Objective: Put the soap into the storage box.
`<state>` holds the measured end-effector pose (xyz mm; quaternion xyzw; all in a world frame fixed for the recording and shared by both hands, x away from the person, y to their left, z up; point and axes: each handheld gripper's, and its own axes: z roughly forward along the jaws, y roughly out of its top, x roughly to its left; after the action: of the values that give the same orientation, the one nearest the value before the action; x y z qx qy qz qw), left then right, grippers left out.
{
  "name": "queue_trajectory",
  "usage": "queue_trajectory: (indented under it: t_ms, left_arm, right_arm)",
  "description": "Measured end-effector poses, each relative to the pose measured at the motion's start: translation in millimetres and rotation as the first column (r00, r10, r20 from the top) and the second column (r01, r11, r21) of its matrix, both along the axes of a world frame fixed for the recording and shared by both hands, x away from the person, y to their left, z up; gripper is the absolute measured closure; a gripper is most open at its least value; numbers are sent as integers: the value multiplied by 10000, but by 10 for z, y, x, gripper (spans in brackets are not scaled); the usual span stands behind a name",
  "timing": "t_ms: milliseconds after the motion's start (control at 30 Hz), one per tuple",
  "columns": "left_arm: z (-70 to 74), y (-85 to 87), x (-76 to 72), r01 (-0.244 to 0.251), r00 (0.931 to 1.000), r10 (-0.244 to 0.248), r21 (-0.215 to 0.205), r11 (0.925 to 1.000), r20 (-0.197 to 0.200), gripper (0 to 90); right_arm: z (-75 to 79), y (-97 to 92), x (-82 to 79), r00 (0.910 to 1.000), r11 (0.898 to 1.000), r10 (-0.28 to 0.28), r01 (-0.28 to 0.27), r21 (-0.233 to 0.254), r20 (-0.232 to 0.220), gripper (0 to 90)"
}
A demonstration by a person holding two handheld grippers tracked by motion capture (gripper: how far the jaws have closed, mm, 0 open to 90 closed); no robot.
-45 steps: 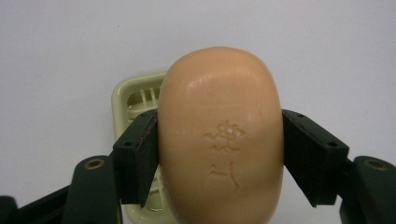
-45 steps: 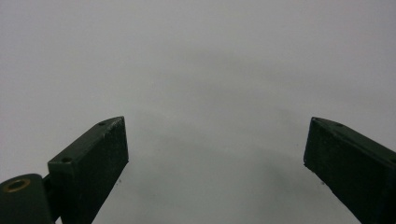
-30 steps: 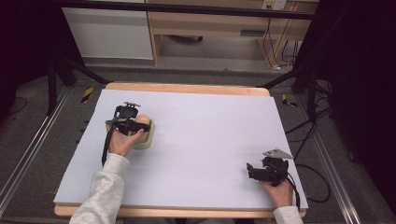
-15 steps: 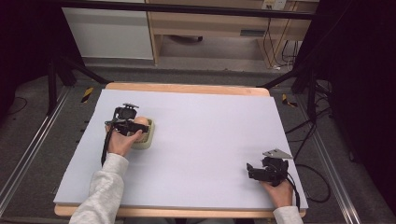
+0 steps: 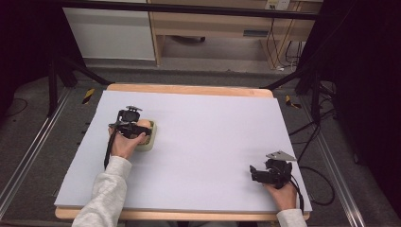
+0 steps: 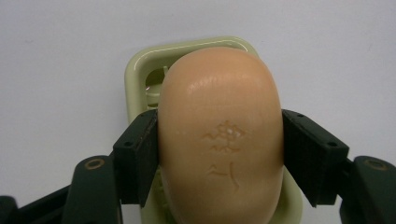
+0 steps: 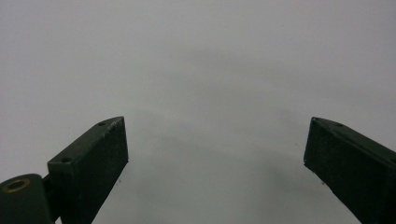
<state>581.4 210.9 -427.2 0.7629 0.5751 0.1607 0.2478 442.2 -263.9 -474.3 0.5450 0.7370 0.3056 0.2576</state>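
Pale lavender surface (image 5: 203, 142) on wooden board, dark room around. Left tool (image 6: 219, 154) clamped on peach soap bar (image 6: 219, 135), jaws pressing both long sides. Soap sits over pale green soap dish (image 6: 140, 70) at surface's left side; resting or slightly lifted, hard to tell. Right tool (image 7: 215, 158) spread wide, empty, near front right corner.
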Motion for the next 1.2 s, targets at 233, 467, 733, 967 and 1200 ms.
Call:
queue_trajectory:
  t_ms: [233, 467, 733, 967, 1200]
  left_arm:
    - [-39, -22, 16, -48, 10000, 48, 41, 10000, -37, 318]
    - [-68, -13, 22, -151, 9999, 151, 39, 9999, -33, 317]
    - [-95, -13, 18, -236, 9997, 235, 48, 9997, 49, 315]
    - [-97, -24, -5, -200, 9995, 196, 171, 9997, 238, 310]
    - [48, 7, -84, -31, 9963, 21, 120, 9999, 857, 290]
  right_arm:
    - [0, -1, 0, 10000, 10000, -10, 10, 1, -4, 67]
    - [-2, 1, 1, 10000, 10000, -6, 6, -21, -1, 67]
    - [-2, 3, 1, 10000, 10000, -8, 8, -5, -27, 67]
    - [-3, 6, 0, 10000, 10000, -9, 9, -10, -32, 66]
    - [-4, 9, -1, 10000, 10000, 5, -5, -45, -10, 66]
